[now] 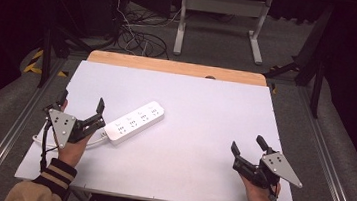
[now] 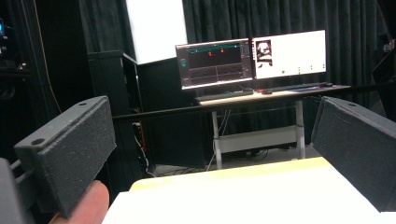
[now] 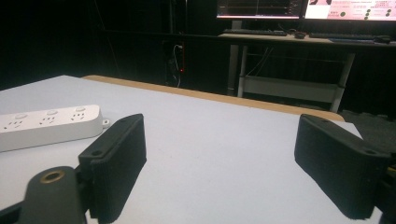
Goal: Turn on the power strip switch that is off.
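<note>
The white power strip (image 1: 134, 121) is laid flat on the table (image 1: 206, 108), just beside the left gripper (image 1: 82, 106), whose jaws are spread apart with nothing between them. The right gripper (image 1: 248, 144), well apart from it, is likewise held with jaws spread and unoccupied.

The power strip (image 1: 134, 121) is a long white bar with rounded corners, lying flat on the white counter (image 1: 201, 148) with its socket face up. It sits slantwise, its far end pointing up and to the right in the high view, its near end down and to the left. Four groups of sockets run along its top, each with a small round button beside it. A small tab sticks out of its far end. A white cable leaves its near end and curves along the counter's left edge. It lies on the counter's left half, well short of the wooden far rim.
</note>
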Tool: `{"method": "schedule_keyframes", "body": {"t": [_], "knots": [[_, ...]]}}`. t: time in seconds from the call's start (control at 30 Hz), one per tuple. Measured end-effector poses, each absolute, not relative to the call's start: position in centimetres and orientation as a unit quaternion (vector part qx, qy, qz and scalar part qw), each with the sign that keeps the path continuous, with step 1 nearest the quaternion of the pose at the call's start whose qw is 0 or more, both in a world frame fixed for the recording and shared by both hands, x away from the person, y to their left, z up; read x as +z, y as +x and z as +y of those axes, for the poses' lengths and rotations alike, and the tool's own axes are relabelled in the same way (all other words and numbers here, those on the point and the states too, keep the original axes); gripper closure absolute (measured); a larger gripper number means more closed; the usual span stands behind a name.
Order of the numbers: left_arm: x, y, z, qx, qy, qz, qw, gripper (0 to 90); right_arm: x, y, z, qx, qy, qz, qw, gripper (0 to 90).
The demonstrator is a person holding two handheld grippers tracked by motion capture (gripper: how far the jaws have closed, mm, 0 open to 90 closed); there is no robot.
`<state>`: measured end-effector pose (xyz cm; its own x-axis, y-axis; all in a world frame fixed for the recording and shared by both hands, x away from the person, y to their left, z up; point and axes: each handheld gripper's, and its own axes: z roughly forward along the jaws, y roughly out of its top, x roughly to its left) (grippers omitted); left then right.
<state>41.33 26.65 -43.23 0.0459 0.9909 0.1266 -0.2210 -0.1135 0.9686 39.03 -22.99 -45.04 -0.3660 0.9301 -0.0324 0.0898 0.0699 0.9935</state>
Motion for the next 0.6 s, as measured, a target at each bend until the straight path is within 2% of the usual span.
{"method": "schedule_keyframes", "body": {"t": [0.4,0.6], "knots": [[-43.27,41.29,26.73,0.569,0.483,0.398,0.534,0.3,-44.97,38.98,-22.97,0.547,0.407,0.619,0.389,16.1],[-43.30,41.28,26.77,0.572,0.483,0.398,0.531,0.3,-44.75,38.76,-22.95,0.560,0.397,0.607,0.401,8.5]]}}
